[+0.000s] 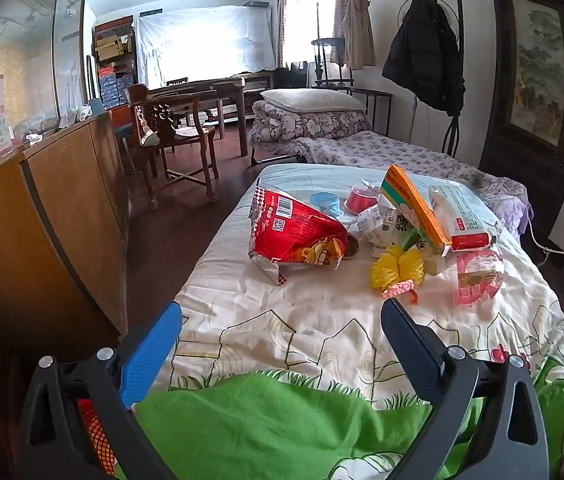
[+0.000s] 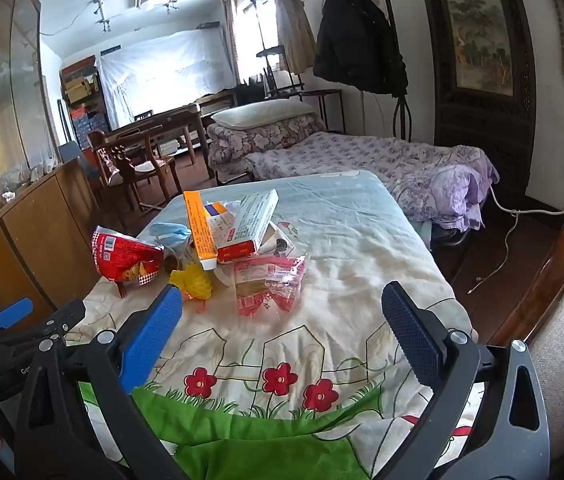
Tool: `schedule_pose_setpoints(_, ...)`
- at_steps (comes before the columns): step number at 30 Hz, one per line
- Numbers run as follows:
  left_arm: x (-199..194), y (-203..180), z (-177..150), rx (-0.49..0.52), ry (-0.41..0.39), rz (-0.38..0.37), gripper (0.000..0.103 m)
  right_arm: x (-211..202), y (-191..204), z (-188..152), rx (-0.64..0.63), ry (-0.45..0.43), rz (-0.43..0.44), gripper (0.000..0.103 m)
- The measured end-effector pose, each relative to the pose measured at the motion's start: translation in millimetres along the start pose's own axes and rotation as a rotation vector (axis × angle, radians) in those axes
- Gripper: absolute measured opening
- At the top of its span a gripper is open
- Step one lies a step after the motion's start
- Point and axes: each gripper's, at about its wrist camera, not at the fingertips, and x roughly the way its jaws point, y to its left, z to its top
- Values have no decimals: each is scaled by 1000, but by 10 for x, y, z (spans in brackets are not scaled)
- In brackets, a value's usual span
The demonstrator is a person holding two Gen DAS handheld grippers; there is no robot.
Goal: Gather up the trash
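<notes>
nearest, the left gripper [image 1: 282,316] and the right gripper [image 2: 282,304] both hang over the near end of the bed with jaws spread wide and nothing between them, tilted down toward the litter, which reads as a pause to choose a first piece, not a grab. under them lies a cartoon-print quilt [image 1: 322,320], green at the near edge, then a drawn fence and red flowers, soft and rumpled, so thin wrappers will likely sink into its folds. the trash sits in a loose heap in the middle of the quilt, just beyond the fingertips: a crumpled red snack bag [image 1: 298,236] on the left, a yellow paper flower [image 1: 396,268] beside it, a clear wrapper with red print [image 2: 267,280] nearest the right gripper, and behind these an orange box [image 1: 414,208] leaning on a white and red box [image 1: 458,216], with a blue face mask [image 2: 169,232] and what may be a small red cup [image 1: 358,200] at the far side, though that one is too small to be sure. no bin or bag for the trash shows in either view. left of the bed stands a wooden cabinet [image 1: 61,208]; farther off are a wooden chair [image 1: 177,136], a second bed with floral bedding [image 2: 342,152] and a dark coat on a stand [image 2: 358,32] by the right wall.
</notes>
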Motion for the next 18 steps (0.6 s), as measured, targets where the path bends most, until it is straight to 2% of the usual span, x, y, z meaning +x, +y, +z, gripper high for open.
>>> schedule_pose_setpoints(18,-1,0,-3,0,0,0,97,-1,-8,2,5,3,3,96)
